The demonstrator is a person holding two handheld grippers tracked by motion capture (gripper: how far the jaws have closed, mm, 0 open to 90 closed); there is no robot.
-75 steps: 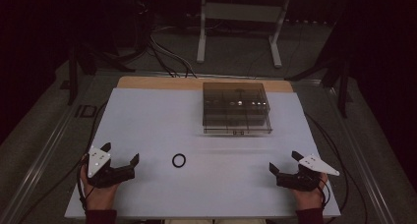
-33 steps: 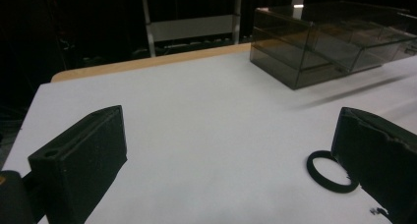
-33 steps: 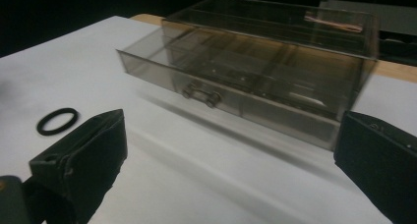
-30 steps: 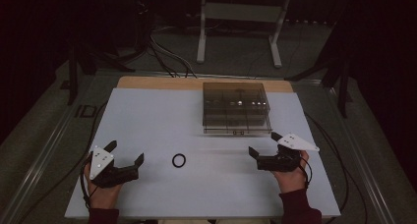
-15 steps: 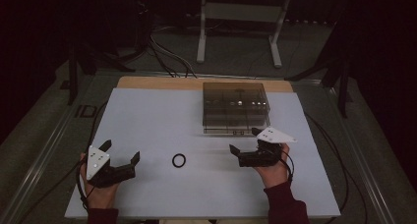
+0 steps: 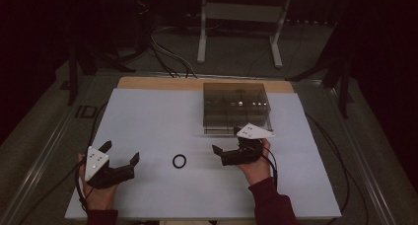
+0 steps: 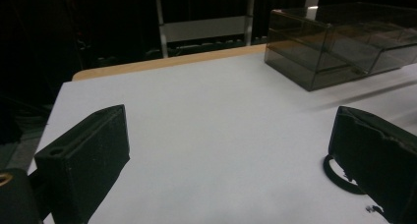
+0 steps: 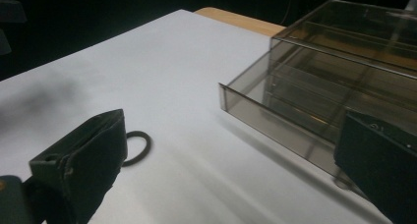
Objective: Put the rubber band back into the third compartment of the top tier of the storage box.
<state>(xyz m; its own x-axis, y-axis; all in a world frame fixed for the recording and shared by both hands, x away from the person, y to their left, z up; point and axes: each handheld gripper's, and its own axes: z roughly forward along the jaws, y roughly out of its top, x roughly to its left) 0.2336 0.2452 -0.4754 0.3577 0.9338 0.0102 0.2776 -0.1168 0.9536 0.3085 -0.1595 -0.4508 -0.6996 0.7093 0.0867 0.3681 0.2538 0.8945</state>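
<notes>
A small black ring [image 6: 179, 161] lies flat on the white table top [image 6: 148, 111], near the front middle. My left gripper [image 6: 121, 151] rests open at the front left, a hand's width left of the ring. In the left gripper view the ring [image 7: 339, 177] peeks out from behind the right jaw. My right gripper [image 6: 227, 143] is open just right of the ring, with its jaws pointing left. In the right gripper view the ring [image 8: 138, 146] lies beside the left jaw, partly hidden by it. Nothing is between the jaws of either gripper [image 7: 228, 130] [image 8: 236, 130].
A smoky transparent compartment box [image 6: 236, 106] stands at the back middle-right, just beyond the right gripper; the box [image 7: 344, 42] [image 8: 334, 86] has inner dividers. A wooden strip [image 6: 162, 83] edges the table's far side. Cables trail over both side edges.
The right gripper has moved from the front right corner leftward and away from the person, to just in front of the box and close to the ring. The left gripper has barely shifted.
</notes>
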